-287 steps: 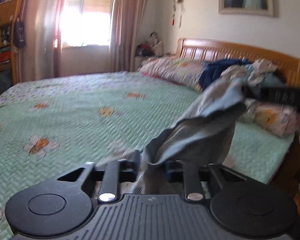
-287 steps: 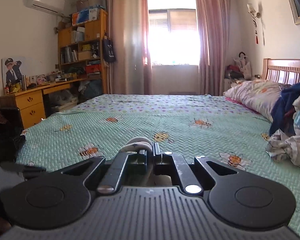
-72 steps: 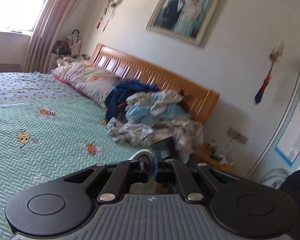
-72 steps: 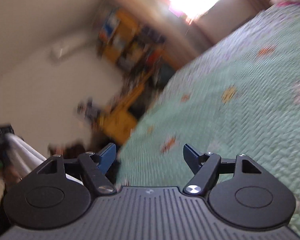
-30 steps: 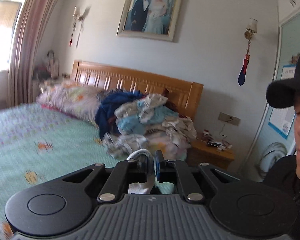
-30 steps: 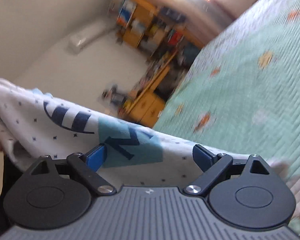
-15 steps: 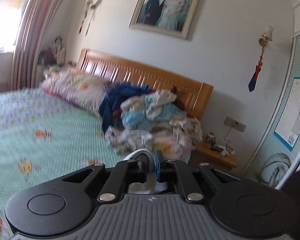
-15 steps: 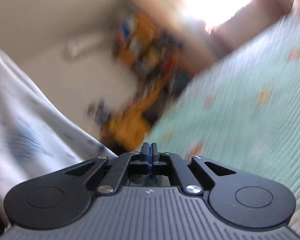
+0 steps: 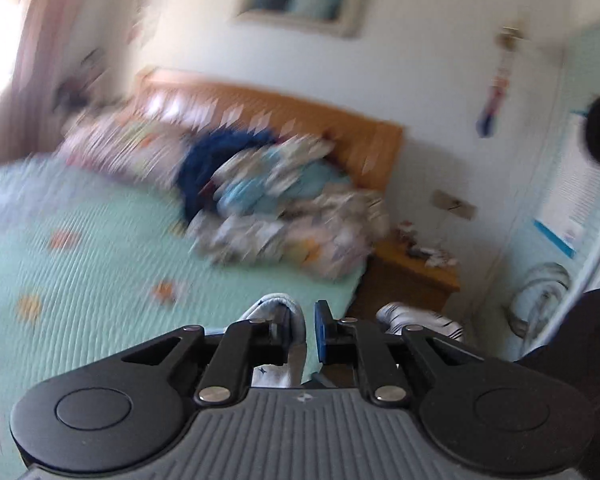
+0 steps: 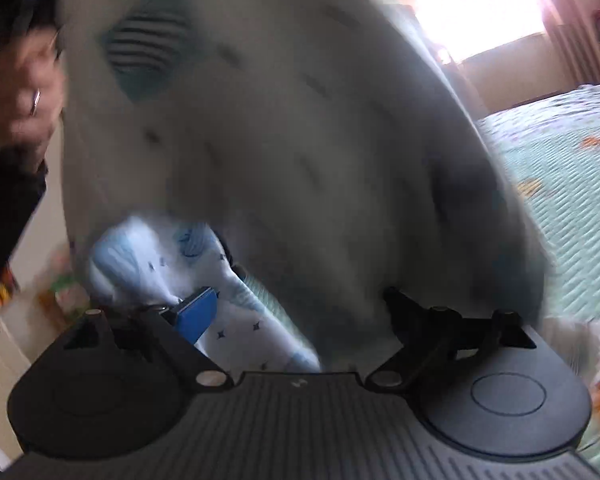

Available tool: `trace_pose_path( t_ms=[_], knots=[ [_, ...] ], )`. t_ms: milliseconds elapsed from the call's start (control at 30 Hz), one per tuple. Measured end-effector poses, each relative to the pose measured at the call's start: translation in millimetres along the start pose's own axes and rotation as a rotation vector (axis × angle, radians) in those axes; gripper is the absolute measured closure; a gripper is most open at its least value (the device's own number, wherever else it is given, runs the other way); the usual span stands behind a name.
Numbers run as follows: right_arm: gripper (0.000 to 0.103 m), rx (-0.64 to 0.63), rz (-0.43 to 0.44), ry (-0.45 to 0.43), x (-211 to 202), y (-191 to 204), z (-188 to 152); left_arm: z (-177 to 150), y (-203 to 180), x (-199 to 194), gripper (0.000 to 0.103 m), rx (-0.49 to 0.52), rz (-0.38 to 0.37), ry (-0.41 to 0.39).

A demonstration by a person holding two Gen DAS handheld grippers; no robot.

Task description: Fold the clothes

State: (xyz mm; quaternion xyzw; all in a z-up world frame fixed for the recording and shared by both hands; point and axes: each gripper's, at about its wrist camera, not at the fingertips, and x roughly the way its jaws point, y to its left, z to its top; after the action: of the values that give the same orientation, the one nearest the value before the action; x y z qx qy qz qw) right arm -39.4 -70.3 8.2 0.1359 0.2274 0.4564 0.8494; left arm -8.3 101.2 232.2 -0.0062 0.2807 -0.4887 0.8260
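Observation:
A white garment (image 10: 300, 120) with small dark stars and a teal-and-navy print hangs right in front of the right wrist camera and fills most of that view. My right gripper (image 10: 296, 308) is open, its blue pad (image 10: 196, 312) far from the other finger, and the cloth drapes between and over the fingers. My left gripper (image 9: 306, 328) is shut on a fold of the same white garment (image 9: 278, 305), more of which shows to its right. The left wrist view is blurred.
A green quilted bed (image 9: 80, 264) spreads ahead, with a pile of unfolded clothes (image 9: 280, 208) against the wooden headboard (image 9: 300, 120). A nightstand (image 9: 412, 276) stands beside the bed. A person's hand (image 10: 20, 92) and dark sleeve are at the left.
My right gripper, shut half a second ago, now stands open, and the white garment has swung across its view. The left gripper keeps its hold while its view sweeps and blurs.

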Motion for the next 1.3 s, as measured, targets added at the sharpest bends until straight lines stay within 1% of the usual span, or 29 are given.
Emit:
trace_pose_path(
  t_ms=[67,133,200,233,300,400,467,533,567,633,700,733,767,800,867,900,933,1000,1033,1067,1167,1200,1267,1300],
  knots=[
    [0.016,-0.028,-0.044,0.078,15,10,-19,-41,23,-3,0.090,-0.105,0.065,0.021],
    [0.016,-0.017,-0.084,0.128,12,6,-31,-86,47,-12,0.090,-0.220,0.100,0.021],
    [0.016,0.022,-0.060,0.178,-4,-6,-38,-127,61,-23,0.090,-0.312,0.128,0.005],
    [0.016,0.041,-0.048,0.199,-15,-14,-40,-142,65,-28,0.090,-0.346,0.129,-0.012],
    [0.016,0.051,-0.061,0.189,-35,-27,-34,-172,72,-38,0.090,-0.408,0.128,-0.048],
    [0.016,0.062,-0.084,0.168,-64,-48,-24,-197,67,-49,0.090,-0.435,0.100,-0.103],
    [0.016,0.053,-0.079,0.134,-66,-60,-7,-200,57,-51,0.089,-0.422,0.078,-0.127],
    [0.016,0.032,-0.033,0.111,-64,-68,10,-205,49,-51,0.084,-0.417,0.061,-0.147],
    [0.016,0.020,0.004,0.121,-55,-75,20,-210,51,-48,0.084,-0.434,0.064,-0.144],
    [0.016,-0.017,0.059,0.208,-33,-85,24,-221,53,-41,0.084,-0.467,0.071,-0.138],
    [0.016,-0.084,0.074,0.339,-4,-83,13,-232,56,-34,0.085,-0.501,0.078,-0.132],
    [0.024,-0.142,0.064,0.414,13,-81,3,-238,57,-31,0.085,-0.517,0.082,-0.129],
    [0.038,-0.224,0.051,0.495,28,-74,-12,-243,58,-27,0.085,-0.534,0.086,-0.126],
    [0.042,-0.327,0.034,0.561,39,-65,-31,-249,60,-25,0.085,-0.555,0.088,-0.128],
    [0.042,-0.544,-0.030,0.545,50,-54,-57,-263,65,-23,0.085,-0.611,0.084,-0.157],
    [0.042,-0.537,-0.041,0.535,49,-53,-56,-268,67,-23,0.085,-0.633,0.084,-0.171],
    [0.043,-0.505,-0.046,0.527,47,-54,-52,-273,70,-22,0.085,-0.655,0.081,-0.185],
    [0.061,-0.417,-0.062,0.518,40,-58,-44,-279,74,-20,0.081,-0.686,0.074,-0.199],
    [0.074,-0.375,-0.058,0.511,39,-62,-40,-280,76,-18,0.080,-0.695,0.073,-0.200],
    [0.093,-0.332,-0.051,0.504,40,-66,-35,-281,77,-15,0.080,-0.696,0.071,-0.197],
    [0.094,-0.233,-0.033,0.447,35,-70,-18,-279,78,-10,0.080,-0.684,0.059,-0.191],
    [0.094,-0.184,-0.031,0.412,34,-72,-10,-278,78,-9,0.080,-0.680,0.060,-0.191],
    [0.098,-0.082,-0.028,0.334,35,-77,6,-275,76,-8,0.080,-0.668,0.069,-0.190],
    [0.098,-0.034,-0.026,0.271,31,-82,20,-272,74,-8,0.080,-0.655,0.078,-0.186]
  ],
)
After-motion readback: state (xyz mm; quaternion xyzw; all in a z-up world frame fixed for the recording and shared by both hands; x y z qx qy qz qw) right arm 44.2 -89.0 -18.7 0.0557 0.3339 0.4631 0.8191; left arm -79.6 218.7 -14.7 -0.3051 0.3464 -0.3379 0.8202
